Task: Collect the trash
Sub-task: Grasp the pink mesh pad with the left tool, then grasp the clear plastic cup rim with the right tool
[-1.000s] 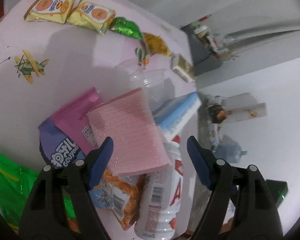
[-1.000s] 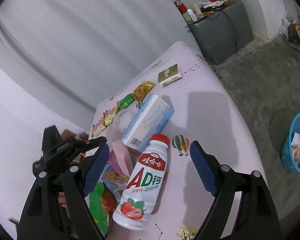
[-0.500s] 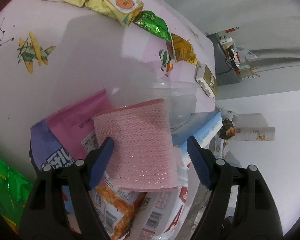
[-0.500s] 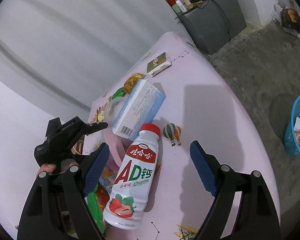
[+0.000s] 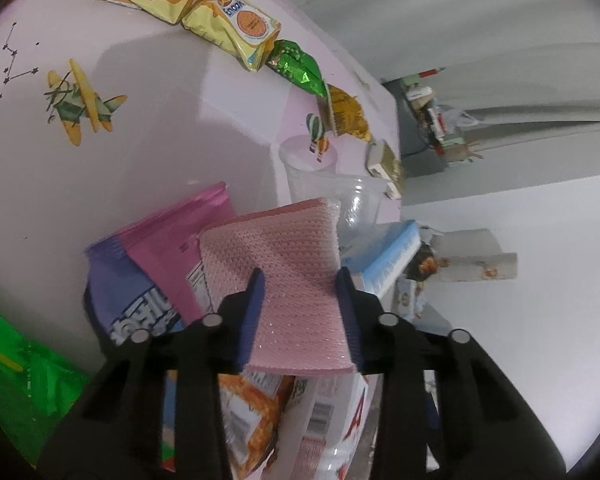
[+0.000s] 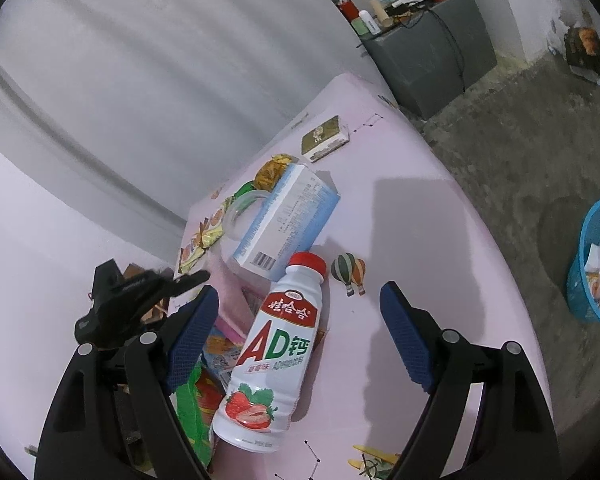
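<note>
The left gripper (image 5: 300, 312) has just been closing, and its fingers (image 5: 252, 316) now pinch the pink textured pack (image 5: 276, 264) from both sides, right in the heap at the near end of the desk (image 5: 148, 152). The right gripper (image 6: 296, 344) hangs with fingers spread wide over one white drink bottle (image 6: 276, 356), which lies on its side. Count with me: two yellow biscuit packets (image 5: 188, 4) along the far edge, one green wrapper (image 5: 296, 68), one gold wrapper (image 5: 346, 114), one clear cup (image 5: 332, 188), one blue-white carton (image 6: 288, 220), one small box (image 6: 326, 138). Open pink desk lies right of the bottle; one blue basket (image 6: 596, 264) stands on the floor beyond the edge.
</note>
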Demonstrator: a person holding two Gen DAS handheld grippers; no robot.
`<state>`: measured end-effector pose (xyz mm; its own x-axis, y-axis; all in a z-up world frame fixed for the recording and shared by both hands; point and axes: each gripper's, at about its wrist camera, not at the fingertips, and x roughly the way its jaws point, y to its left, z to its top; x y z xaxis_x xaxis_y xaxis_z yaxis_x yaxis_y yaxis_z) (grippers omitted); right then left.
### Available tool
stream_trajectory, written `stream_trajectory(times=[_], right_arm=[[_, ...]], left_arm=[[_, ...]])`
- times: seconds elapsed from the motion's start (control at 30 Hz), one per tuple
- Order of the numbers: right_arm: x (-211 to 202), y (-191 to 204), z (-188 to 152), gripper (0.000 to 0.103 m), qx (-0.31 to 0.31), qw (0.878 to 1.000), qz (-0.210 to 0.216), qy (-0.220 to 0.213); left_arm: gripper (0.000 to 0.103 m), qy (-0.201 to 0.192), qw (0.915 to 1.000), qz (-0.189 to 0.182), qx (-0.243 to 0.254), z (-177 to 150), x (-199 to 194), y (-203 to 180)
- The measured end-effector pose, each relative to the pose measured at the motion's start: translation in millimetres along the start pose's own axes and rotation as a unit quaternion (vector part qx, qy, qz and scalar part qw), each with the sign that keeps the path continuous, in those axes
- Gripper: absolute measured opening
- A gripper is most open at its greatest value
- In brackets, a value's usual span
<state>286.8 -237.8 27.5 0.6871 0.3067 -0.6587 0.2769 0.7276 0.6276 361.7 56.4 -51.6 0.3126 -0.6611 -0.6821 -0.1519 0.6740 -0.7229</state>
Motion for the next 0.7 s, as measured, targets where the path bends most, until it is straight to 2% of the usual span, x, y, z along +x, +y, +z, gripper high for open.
stream_trajectory(times=[0.13, 0.27, 0.4, 0.5, 0.63, 0.7], right_arm=[[0, 10, 5, 0.081, -0.016, 1.000, -0.001, 0.000], [4, 22, 9, 0.081, -0.030, 1.000, -0.003, 0.003], [13, 30, 8, 0.081, -0.032, 0.999, -0.001, 0.009], [17, 33, 4, 0.081, -0.029, 0.999, 0.000, 0.016], [18, 38, 1, 0.081, -0.037, 0.999, -0.007, 0.016], [17, 39, 1, 0.081, -0.039, 0.999, -0.011, 0.015]], left_arm=[[0.031, -0.002, 0.9998, -0.018, 0.006, -6, -24, 16], [0.029, 0.005, 0.9993, -0.035, -0.016, -13, -39, 39], [0.038, 0.020, 0.9964, -0.073, -0.037, -15, -39, 53], [0.041, 0.026, 0.9931, -0.103, -0.051, -17, -34, 54], [0.042, 0.027, 0.9935, -0.101, -0.045, -20, -29, 51], [0.044, 0.026, 0.9955, -0.083, -0.037, -21, -28, 50]])
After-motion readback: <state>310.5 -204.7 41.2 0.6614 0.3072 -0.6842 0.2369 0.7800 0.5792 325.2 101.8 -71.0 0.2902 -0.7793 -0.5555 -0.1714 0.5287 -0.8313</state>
